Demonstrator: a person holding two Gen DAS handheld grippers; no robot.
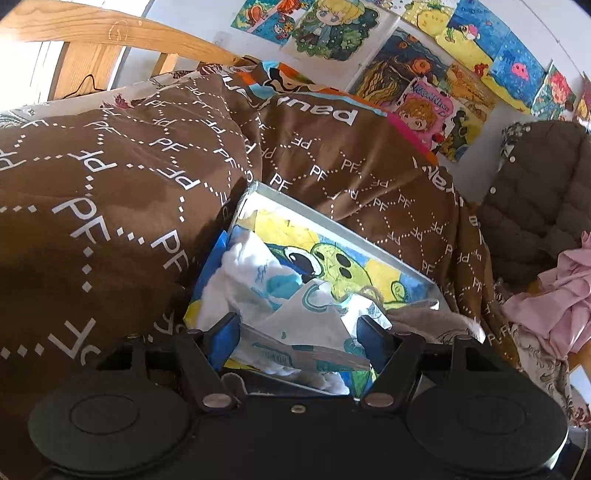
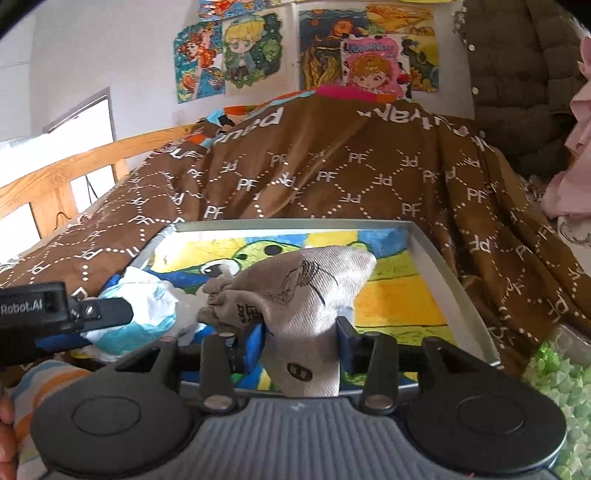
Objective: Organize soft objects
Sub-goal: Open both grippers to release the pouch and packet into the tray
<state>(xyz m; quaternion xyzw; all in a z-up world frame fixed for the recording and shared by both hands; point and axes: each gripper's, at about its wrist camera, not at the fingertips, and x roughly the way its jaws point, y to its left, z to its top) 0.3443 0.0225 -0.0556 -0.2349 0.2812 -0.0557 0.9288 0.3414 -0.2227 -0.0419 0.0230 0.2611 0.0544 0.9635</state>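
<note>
A grey metal tray (image 1: 334, 218) (image 2: 295, 223) with a coloured cartoon drawing on its floor lies on the bed. My left gripper (image 1: 299, 339) is shut on a white soft pack with blue print (image 1: 251, 273) (image 2: 147, 291), low over the tray's left part. One of its black fingers (image 2: 107, 312) shows in the right wrist view. My right gripper (image 2: 299, 332) stands open around a grey cloth pouch with a black line print (image 2: 306, 280) (image 1: 424, 317). The pouch rests on the tray floor and fills the gap between the fingers.
A brown blanket printed "PF" (image 1: 122, 192) (image 2: 332, 173) is heaped behind and beside the tray. A wooden bed rail (image 1: 92, 29) runs at the back left. A brown quilted jacket (image 1: 543, 184) and a pink garment (image 1: 561, 295) lie right. Green foam bits (image 2: 554, 387) lie near right.
</note>
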